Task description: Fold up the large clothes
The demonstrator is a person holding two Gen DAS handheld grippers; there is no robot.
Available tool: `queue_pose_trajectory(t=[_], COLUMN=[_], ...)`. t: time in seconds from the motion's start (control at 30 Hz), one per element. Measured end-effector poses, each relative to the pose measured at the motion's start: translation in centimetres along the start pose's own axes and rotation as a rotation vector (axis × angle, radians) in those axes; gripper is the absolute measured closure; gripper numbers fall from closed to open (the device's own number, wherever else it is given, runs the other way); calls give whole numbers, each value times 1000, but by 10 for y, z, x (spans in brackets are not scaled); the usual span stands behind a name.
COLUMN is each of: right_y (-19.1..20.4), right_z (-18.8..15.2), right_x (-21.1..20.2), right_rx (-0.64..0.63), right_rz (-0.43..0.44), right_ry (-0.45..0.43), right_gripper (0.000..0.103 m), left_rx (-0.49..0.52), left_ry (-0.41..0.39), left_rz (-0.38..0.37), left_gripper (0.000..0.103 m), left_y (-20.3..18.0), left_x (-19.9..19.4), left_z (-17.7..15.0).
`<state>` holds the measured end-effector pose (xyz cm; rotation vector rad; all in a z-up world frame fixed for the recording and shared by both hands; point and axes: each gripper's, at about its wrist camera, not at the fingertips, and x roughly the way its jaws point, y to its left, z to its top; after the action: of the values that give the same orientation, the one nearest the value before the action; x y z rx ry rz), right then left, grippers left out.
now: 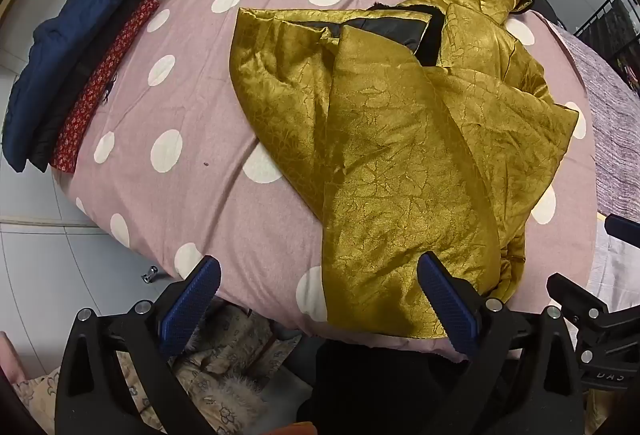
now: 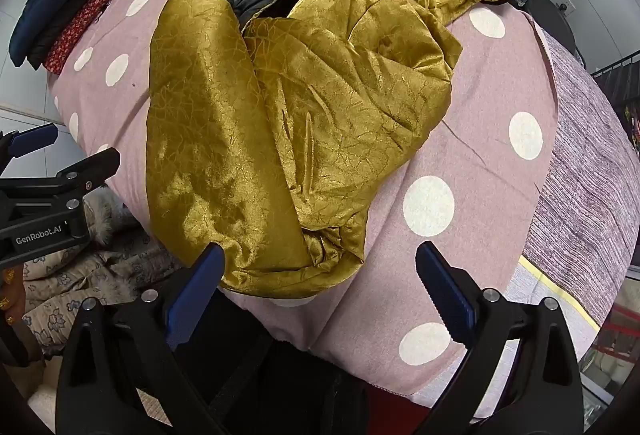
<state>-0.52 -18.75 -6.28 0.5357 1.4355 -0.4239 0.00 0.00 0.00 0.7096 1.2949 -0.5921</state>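
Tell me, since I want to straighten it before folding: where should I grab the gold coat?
Probably the gold coat at its near hem, coming from the bed's near edge. That hem lies flat and overhangs there, right before the open left hand-held gripper. The far end is bunched, with dark lining showing.

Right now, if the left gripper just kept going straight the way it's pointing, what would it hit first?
Most likely the crumpled gold satin jacket: its near hem lies between the open left gripper fingers. Depth is hard to judge; aimed lower, it would meet the pink polka-dot bedcover at the bed's edge first.
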Motion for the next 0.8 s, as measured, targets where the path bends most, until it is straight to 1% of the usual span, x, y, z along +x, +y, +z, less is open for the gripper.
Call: queue_pose_trajectory(t=[0.8], right_y=[0], right_z=[0], right_x=[1], right_rx=[0], right_rz=[-1], right_ry=[3], right_gripper=[8], left_rx=[2], left_ry=[5], left_rz=[-5], left_gripper=[7], left_y=[-5], left_x=[3], left_z=[0])
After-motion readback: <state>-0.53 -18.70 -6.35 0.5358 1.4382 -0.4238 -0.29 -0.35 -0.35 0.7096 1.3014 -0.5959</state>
